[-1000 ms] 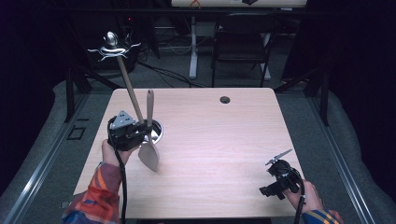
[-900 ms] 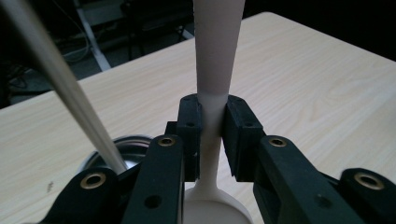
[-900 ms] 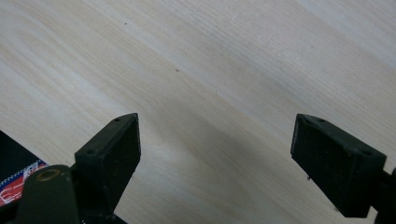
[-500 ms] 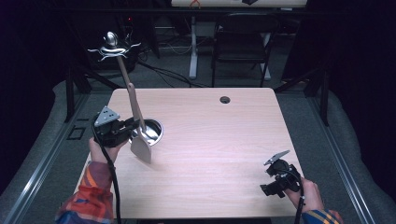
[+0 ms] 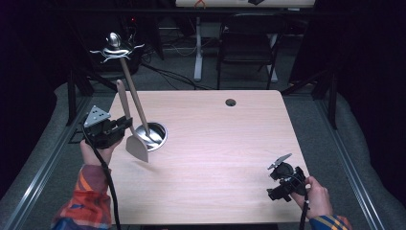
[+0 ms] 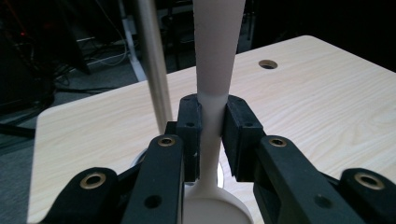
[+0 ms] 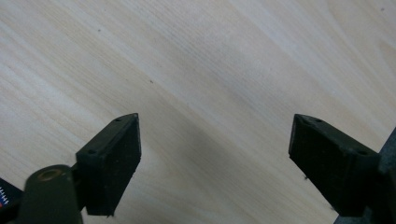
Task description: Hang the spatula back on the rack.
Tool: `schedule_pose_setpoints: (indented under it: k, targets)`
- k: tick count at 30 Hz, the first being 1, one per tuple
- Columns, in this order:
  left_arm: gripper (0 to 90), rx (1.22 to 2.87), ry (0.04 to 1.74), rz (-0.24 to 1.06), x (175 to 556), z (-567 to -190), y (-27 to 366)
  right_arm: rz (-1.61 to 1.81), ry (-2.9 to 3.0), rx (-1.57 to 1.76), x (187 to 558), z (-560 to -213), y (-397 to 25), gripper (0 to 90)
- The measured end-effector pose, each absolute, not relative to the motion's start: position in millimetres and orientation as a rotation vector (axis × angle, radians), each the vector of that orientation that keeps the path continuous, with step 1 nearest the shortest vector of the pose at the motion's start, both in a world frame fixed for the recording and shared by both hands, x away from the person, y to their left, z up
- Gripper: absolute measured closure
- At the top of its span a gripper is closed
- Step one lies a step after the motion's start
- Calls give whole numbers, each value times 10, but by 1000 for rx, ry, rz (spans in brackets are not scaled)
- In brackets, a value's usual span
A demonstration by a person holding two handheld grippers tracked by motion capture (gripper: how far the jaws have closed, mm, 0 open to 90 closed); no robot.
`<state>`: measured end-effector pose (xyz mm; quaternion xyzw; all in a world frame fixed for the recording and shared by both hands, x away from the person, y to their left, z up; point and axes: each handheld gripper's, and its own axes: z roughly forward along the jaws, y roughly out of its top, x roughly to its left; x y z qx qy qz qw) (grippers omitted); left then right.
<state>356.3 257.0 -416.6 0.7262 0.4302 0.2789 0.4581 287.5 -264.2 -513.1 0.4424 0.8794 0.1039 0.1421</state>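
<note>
A pale spatula (image 5: 131, 129) is clamped by its thin neck in the left gripper (image 6: 211, 135), held upright above the table's (image 5: 215, 143) left edge, beside a steel ring (image 5: 154, 135). The right gripper (image 7: 215, 163) is spread wide, empty, near the right front corner. With so narrow a hold, the spatula could be pivoted or slipped.

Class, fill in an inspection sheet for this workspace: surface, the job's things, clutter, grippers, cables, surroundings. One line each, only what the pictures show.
Surface: pale wood-grain table, with a small round dark grommet hole near the far edge.
Job's things: pale flat-bladed spatula held blade down, handle up; metal utensil stand with round base and hooked top.
Clutter: nothing seen.
Grippers: left gripper shut on the spatula's neck; right gripper open above bare table.
Cables: black cable trailing from the left gripper; more cables on the floor behind.
Surroundings: dark room, black chair beyond the table.
</note>
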Motion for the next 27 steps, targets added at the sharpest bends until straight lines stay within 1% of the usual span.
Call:
schedule_pose_setpoints:
  k: [1, 4, 13, 18, 27]
  targets:
    - [777, 1789, 1060, 687, 3563, -4166, 2570, 262, 2550, 1271, 2884, -5129, -2646, 147]
    - [776, 1778, 1077, 715, 3556, -4131, 2605, 247, 2543, 1279, 2880, -5147, -2656, 161]
    - [776, 1744, 1115, 751, 3547, -4054, 2687, 389, 2538, 1285, 2840, -5128, -2722, 153]
    - [777, 1722, 1129, 791, 3546, -3980, 2724, 330, 2595, 1279, 2873, -5147, -2728, 154]
    - [777, 1699, 1159, 821, 3587, -3847, 2756, 310, 2582, 1308, 2885, -5193, -2738, 155]
